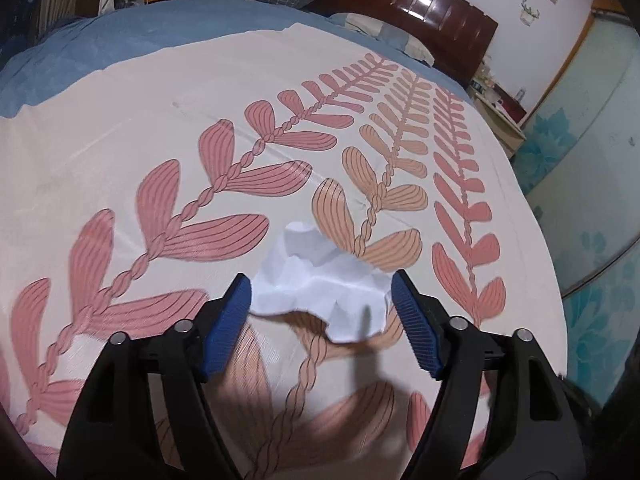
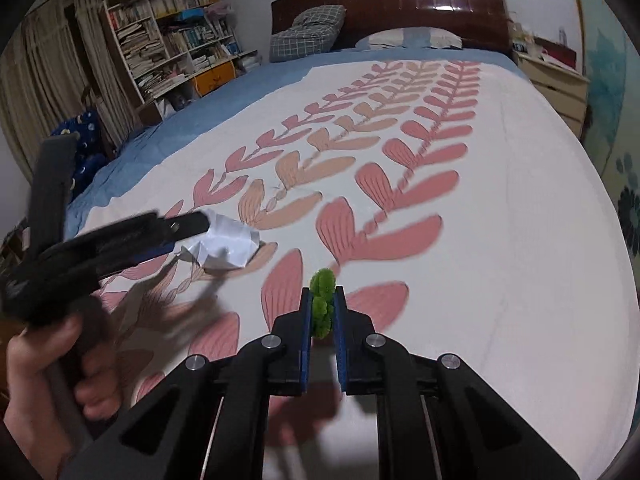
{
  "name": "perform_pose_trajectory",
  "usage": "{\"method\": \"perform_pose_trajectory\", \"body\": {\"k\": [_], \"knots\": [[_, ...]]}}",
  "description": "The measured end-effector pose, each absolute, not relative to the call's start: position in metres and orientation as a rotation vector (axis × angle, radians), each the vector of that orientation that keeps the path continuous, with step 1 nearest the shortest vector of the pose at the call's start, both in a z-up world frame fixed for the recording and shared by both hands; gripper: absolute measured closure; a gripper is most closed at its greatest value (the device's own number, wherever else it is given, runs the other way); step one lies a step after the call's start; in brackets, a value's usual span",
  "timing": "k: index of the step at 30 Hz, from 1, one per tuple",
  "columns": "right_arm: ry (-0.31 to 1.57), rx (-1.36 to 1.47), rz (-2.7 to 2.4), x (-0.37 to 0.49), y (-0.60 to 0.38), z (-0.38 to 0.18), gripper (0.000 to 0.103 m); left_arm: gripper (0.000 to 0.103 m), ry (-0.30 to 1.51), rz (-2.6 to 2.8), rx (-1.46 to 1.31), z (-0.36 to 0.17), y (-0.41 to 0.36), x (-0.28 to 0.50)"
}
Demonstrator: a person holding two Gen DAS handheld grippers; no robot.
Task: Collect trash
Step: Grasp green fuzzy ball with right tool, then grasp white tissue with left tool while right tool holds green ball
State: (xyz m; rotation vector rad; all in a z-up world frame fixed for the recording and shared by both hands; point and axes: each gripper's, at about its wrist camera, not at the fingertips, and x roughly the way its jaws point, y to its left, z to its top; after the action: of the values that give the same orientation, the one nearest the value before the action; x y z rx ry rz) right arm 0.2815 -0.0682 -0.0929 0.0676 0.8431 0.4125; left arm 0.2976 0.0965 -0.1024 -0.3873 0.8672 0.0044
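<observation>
A crumpled white paper (image 1: pixel 304 248) lies on the leaf-patterned bedspread (image 1: pixel 120 140). My left gripper (image 1: pixel 320 280) is open, its blue pads (image 1: pixel 228 320) standing wide on either side of the paper's near edge, just above the bed. In the right wrist view the same left gripper (image 2: pixel 192 236) reaches in from the left to the paper (image 2: pixel 228 246), held by a hand (image 2: pixel 44 380). My right gripper (image 2: pixel 323 294) is shut on a small green fuzzy piece (image 2: pixel 322 284), which sticks out past the fingertips above the bedspread (image 2: pixel 500 200).
The bed fills both views, with a blue sheet (image 2: pixel 180 120) along the far side. A dark wooden headboard (image 2: pixel 400 4), a checked cushion (image 2: pixel 308 32) and a pillow (image 2: pixel 412 38) sit at its head. A full bookshelf (image 2: pixel 172 28) stands at left, a nightstand (image 2: pixel 556 80) at right.
</observation>
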Motion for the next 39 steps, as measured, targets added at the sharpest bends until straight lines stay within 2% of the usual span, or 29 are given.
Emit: {"method": "perform_pose_trajectory", "body": {"k": [9,11,12,14,15,16,18,26,34,39], "knots": [[0.871,0.067,0.416,0.28,-0.067,-0.099,0.091,0.029,0.934,-0.007,-0.369,-0.121,0.092,0.328],[0.872,0.07,0.416,0.281,-0.068,-0.098,0.091,0.04,0.937,0.01,-0.346,-0.121,0.089,0.328],[0.871,0.071,0.414,0.281,-0.068,-0.098,0.091,0.053,0.939,0.012,-0.346,-0.122,0.089,0.328],[0.871,0.072,0.414,0.281,-0.068,-0.098,0.091,0.07,0.944,0.01,-0.359,-0.123,0.091,0.328],[0.871,0.072,0.413,0.281,-0.068,-0.098,0.091,0.087,0.951,0.009,-0.369,-0.124,0.092,0.327],[0.869,0.073,0.411,0.28,-0.069,-0.097,0.091,0.096,0.958,0.01,-0.374,-0.126,0.093,0.327],[0.869,0.074,0.411,0.28,-0.068,-0.096,0.091,0.102,0.964,0.013,-0.373,-0.126,0.092,0.324],[0.8,0.054,0.394,0.264,-0.073,-0.082,0.091,0.103,0.897,0.008,-0.257,-0.097,0.069,0.292],[0.788,0.093,0.359,0.219,-0.116,-0.052,0.091,0.103,0.824,-0.041,-0.232,-0.052,0.049,0.223],[0.811,0.125,0.351,0.203,-0.138,-0.05,0.091,0.103,0.847,-0.066,-0.177,-0.055,0.036,0.212]]}}
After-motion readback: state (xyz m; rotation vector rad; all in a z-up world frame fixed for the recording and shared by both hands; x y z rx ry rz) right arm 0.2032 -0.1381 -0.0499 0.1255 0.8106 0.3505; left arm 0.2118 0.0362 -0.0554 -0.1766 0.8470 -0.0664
